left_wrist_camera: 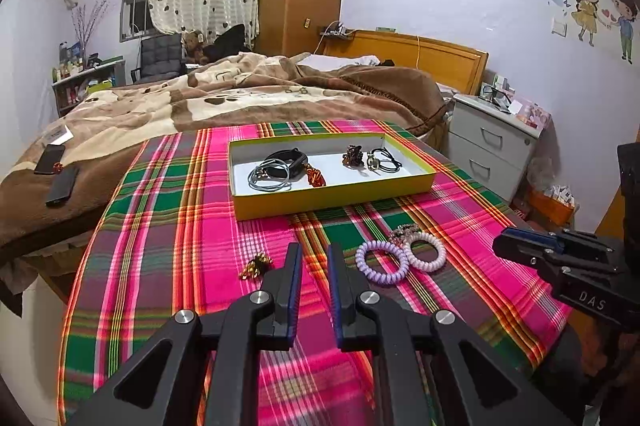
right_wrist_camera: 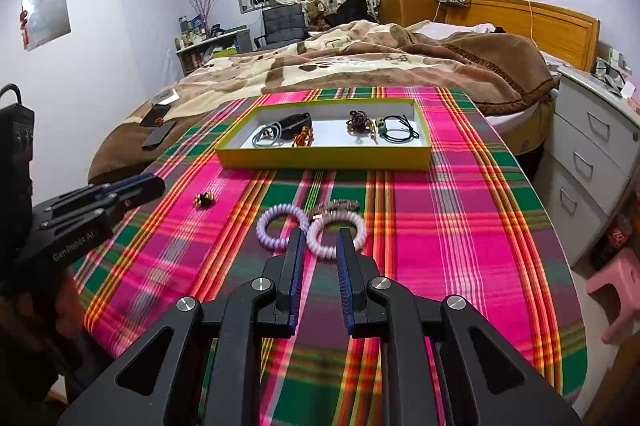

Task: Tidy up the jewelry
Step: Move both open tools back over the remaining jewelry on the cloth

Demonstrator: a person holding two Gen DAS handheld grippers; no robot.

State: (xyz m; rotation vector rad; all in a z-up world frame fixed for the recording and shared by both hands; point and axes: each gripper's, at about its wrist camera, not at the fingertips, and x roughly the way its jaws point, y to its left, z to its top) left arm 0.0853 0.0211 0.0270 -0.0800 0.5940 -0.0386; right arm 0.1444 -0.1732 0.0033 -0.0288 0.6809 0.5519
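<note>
I am holding my left claw (left_wrist_camera: 315,250) above the near part of the table (left_wrist_camera: 168,226), which is wearing a pink and green plaid cloth. Its jaws are standing a narrow gap apart with nothing between them. My right claw (right_wrist_camera: 323,236) is hanging beside it, also narrowly parted and gripping nothing; through its gap I am seeing the plaid cloth and the edge of the white coil hair tie (right_wrist_camera: 336,232).

The loose pieces are lying on the cloth in front of me. A purple coil hair tie (left_wrist_camera: 382,262) is touching the white coil one, and a small beaded pink piece (left_wrist_camera: 404,232) is lying just behind the pair, against them. A little gold and dark clip (left_wrist_camera: 256,264) is sitting apart to the left, just beside the left finger of my left claw.

Farther back, a shallow yellow tray (left_wrist_camera: 332,200) with a white floor is resting on the cloth. Inside it, toward the left, a black band (left_wrist_camera: 286,160), some grey loops (left_wrist_camera: 270,178) and an amber beaded piece (left_wrist_camera: 316,176) are lying bunched together. Toward the right, a dark brown clip (left_wrist_camera: 353,156) and a black elastic with a charm (left_wrist_camera: 384,160) are lying side by side.

Beyond the table a bed (left_wrist_camera: 240,94) with a brown blanket is filling the room.
</note>
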